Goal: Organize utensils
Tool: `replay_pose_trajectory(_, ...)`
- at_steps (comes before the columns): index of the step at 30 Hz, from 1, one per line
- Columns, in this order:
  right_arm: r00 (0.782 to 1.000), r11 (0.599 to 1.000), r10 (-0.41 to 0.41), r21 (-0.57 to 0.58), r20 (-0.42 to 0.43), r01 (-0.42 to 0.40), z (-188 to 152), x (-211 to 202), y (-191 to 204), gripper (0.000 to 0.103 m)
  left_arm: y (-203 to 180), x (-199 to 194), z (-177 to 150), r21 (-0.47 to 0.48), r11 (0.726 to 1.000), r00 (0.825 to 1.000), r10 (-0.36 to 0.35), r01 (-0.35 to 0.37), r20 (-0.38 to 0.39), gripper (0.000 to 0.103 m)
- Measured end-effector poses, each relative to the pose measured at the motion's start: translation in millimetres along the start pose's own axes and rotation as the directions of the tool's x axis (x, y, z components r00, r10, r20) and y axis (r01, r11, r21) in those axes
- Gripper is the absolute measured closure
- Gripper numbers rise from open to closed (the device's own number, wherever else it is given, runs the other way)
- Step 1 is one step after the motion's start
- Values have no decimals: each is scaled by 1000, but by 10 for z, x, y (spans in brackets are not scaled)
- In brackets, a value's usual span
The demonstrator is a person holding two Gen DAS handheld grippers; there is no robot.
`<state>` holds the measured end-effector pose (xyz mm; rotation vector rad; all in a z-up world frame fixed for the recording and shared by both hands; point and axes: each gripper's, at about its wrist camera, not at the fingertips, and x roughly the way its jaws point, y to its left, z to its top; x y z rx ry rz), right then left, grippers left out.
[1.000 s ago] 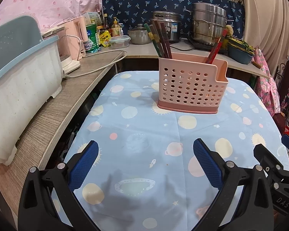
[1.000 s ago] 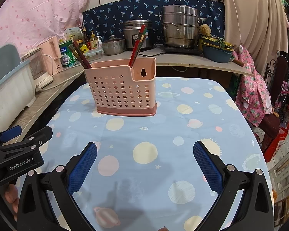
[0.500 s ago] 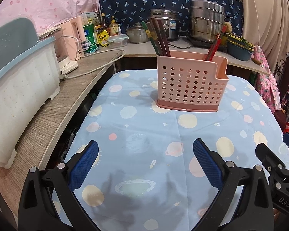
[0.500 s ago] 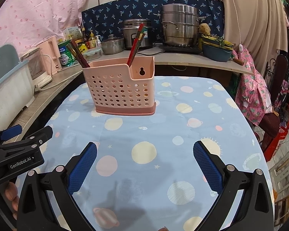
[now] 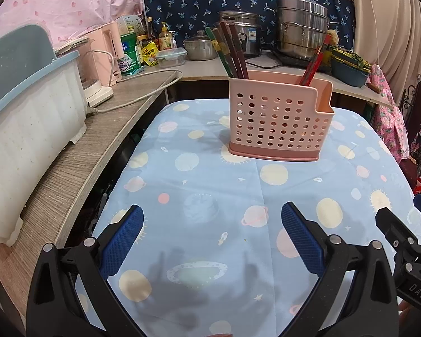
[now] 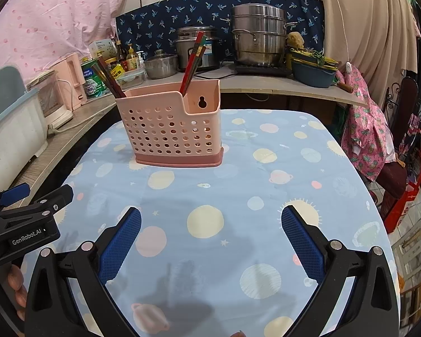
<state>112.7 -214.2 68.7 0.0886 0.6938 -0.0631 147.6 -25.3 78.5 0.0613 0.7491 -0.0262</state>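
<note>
A pink perforated utensil holder point(image 5: 279, 118) stands upright on the blue planet-print tablecloth point(image 5: 224, 191); it also shows in the right wrist view point(image 6: 172, 129). Dark and green chopsticks point(image 5: 229, 52) lean in its left compartment, and they show in the right wrist view point(image 6: 109, 80). Red chopsticks point(image 5: 314, 61) lean in the right compartment, also in the right wrist view point(image 6: 193, 61). My left gripper point(image 5: 212, 226) is open and empty, near the table's front. My right gripper point(image 6: 210, 227) is open and empty, also short of the holder. The left gripper's body shows at the left of the right wrist view point(image 6: 22, 224).
A white and blue-grey bin point(image 5: 28, 129) sits on the wooden counter point(image 5: 78, 168) at left, with a cable point(image 5: 143, 95) and a pink appliance point(image 5: 98, 64). Pots point(image 5: 300, 31), bottles and a blue basin point(image 5: 348, 71) line the back counter. A pink cloth point(image 6: 365, 129) hangs at right.
Both grippers have drifted slightly nearer and lower toward the holder. Nothing was grasped or released.
</note>
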Motion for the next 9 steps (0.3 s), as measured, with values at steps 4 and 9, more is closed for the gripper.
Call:
replay_pose_trajectory(4, 1000, 1000, -1, 1, 0, 1, -2, 2, -5, 6, -9, -2, -1, 5, 1000, 1000, -1, 1, 0, 9)
replay_pose_trajectory(9, 1000, 1000, 0, -1, -1, 0, -3, 7, -9, 6, -16, 3, 6, 9, 1000, 1000, -5, 5, 1, 9)
